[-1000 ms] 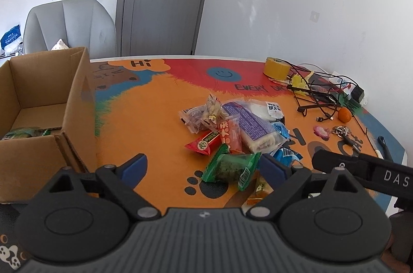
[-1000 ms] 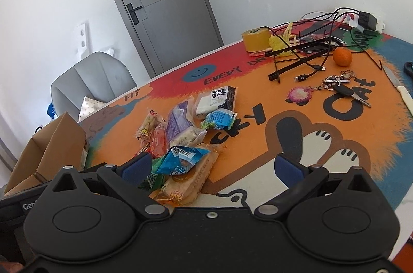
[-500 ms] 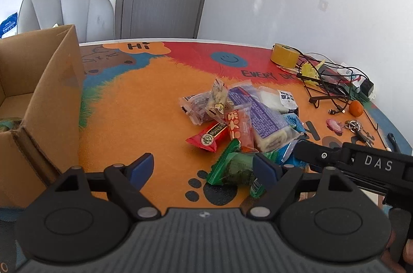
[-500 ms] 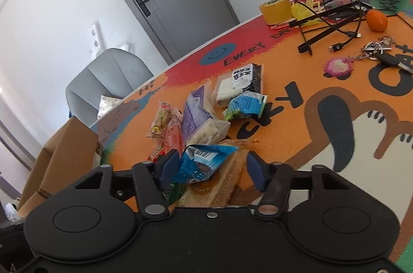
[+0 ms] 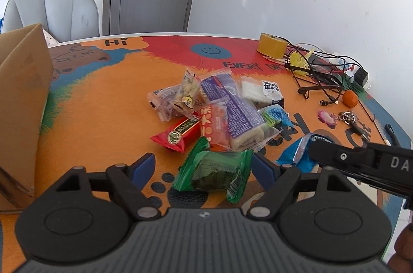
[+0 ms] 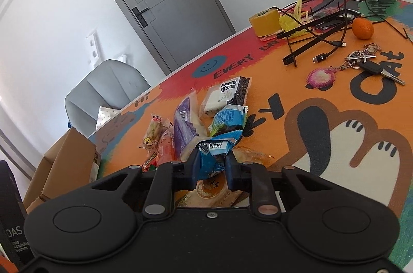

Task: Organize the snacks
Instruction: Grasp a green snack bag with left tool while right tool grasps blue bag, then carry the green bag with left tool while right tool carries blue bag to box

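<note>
Right gripper (image 6: 211, 167): jaws clamped on a crinkly blue packet (image 6: 215, 150), lower right of the pile.
Left gripper (image 5: 204, 167): jaws closing, not yet pressing the glossy green packet (image 5: 216, 169) between them.
Snack pile (image 5: 219, 107): crumpled foil and clear wrappers, mid-mat.
Cardboard box (image 5: 20, 97): stiff wall, left; bare orange mat (image 5: 103, 113) between.
Far edge: tape roll (image 5: 272, 46), tangled cables (image 5: 320, 74).

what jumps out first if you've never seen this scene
A bright heap of snack packets lies mid-table on a loud orange cartoon mat. The right gripper is shut on a blue packet, while the left gripper, jaws closing, straddles a green packet.
</note>
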`<state>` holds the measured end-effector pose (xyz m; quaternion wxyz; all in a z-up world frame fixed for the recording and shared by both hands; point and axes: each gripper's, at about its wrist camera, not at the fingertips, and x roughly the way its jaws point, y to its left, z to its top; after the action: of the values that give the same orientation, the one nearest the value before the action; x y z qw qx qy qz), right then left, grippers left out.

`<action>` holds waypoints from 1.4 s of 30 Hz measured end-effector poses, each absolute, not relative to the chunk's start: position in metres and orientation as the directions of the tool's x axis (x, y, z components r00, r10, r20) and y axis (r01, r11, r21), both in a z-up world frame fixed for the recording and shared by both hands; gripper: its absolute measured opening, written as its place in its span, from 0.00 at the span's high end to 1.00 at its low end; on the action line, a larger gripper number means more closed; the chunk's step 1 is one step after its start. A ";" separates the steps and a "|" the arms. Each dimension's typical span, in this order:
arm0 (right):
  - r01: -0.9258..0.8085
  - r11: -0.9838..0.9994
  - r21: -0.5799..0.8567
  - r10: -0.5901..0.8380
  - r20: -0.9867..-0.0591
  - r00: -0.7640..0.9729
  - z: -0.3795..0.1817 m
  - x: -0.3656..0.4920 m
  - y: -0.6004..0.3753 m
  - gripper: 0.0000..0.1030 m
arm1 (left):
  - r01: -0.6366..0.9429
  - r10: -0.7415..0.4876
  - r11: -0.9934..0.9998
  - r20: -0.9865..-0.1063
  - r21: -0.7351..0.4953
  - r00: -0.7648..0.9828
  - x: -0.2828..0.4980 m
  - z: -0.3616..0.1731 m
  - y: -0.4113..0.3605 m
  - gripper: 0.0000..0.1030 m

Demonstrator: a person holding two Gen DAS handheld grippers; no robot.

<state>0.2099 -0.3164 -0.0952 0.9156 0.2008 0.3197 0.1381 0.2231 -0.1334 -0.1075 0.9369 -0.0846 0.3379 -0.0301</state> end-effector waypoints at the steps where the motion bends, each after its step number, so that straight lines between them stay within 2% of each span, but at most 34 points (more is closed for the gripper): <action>1: -0.124 0.883 0.453 0.379 -0.530 0.759 -0.094 0.209 -0.317 0.79 | 0.001 -0.123 0.982 -0.633 -0.189 0.764 0.224 -0.109 -0.133 0.36; 4: -0.134 0.885 0.446 0.378 -0.517 0.768 -0.091 0.203 -0.316 0.79 | 0.018 -0.153 0.977 -0.639 -0.212 0.754 0.224 -0.112 -0.133 0.60; 5: -0.138 0.885 0.445 0.378 -0.512 0.772 -0.090 0.202 -0.315 0.80 | 0.024 -0.162 0.975 -0.640 -0.219 0.751 0.224 -0.111 -0.132 0.63; 42: -0.320 0.864 0.389 0.467 -0.376 0.801 -0.038 0.166 -0.233 0.80 | -0.101 -0.010 0.964 -0.413 -0.245 0.911 0.136 -0.023 -0.038 0.64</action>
<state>0.1656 -0.2335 -0.0383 0.9361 0.1551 0.2354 0.2102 0.1361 -0.0384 -0.0232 0.9685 -0.1315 0.2102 0.0234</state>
